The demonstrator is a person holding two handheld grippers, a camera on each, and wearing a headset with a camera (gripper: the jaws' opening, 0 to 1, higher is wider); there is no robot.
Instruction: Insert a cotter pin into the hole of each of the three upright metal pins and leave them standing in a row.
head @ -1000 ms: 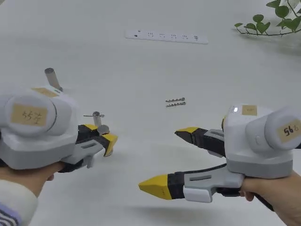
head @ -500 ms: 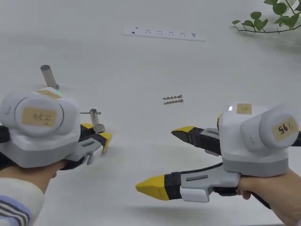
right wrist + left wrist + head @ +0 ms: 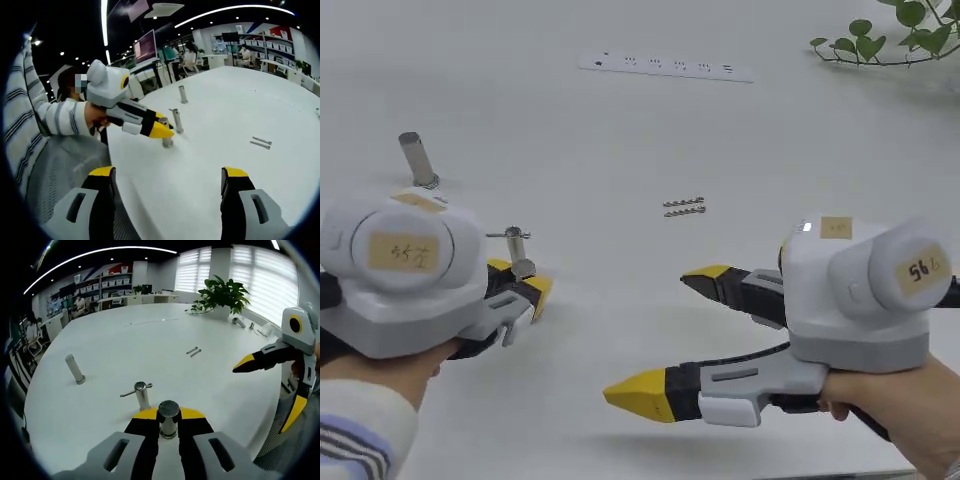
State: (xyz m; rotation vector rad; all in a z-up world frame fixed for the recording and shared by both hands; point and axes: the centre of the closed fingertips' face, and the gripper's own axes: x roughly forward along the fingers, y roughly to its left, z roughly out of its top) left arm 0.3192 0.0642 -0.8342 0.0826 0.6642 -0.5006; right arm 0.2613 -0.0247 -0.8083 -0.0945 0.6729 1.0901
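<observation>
My left gripper (image 3: 168, 426) is shut on a short upright metal pin (image 3: 168, 416) that stands on the white table; in the head view this gripper (image 3: 523, 279) holds that pin (image 3: 524, 268) at the left. Just beyond it stands a second pin (image 3: 142, 394) with a cotter pin through its top (image 3: 513, 241). A third bare pin (image 3: 416, 160) stands farther back left. Two loose cotter pins (image 3: 683, 207) lie mid-table. My right gripper (image 3: 665, 333) hovers open at the right with nothing between its fingers, apart from the pins (image 3: 167, 175).
A white power strip (image 3: 666, 67) lies at the far side of the table, with a leafy plant (image 3: 890, 35) at the far right. A person's striped sleeve (image 3: 47, 117) holds the left gripper (image 3: 125, 107). The table edge runs close to both hands.
The head camera has tilted a little, so everything sits slightly higher and to the left. Neither gripper nor any pin has visibly moved on the table.
</observation>
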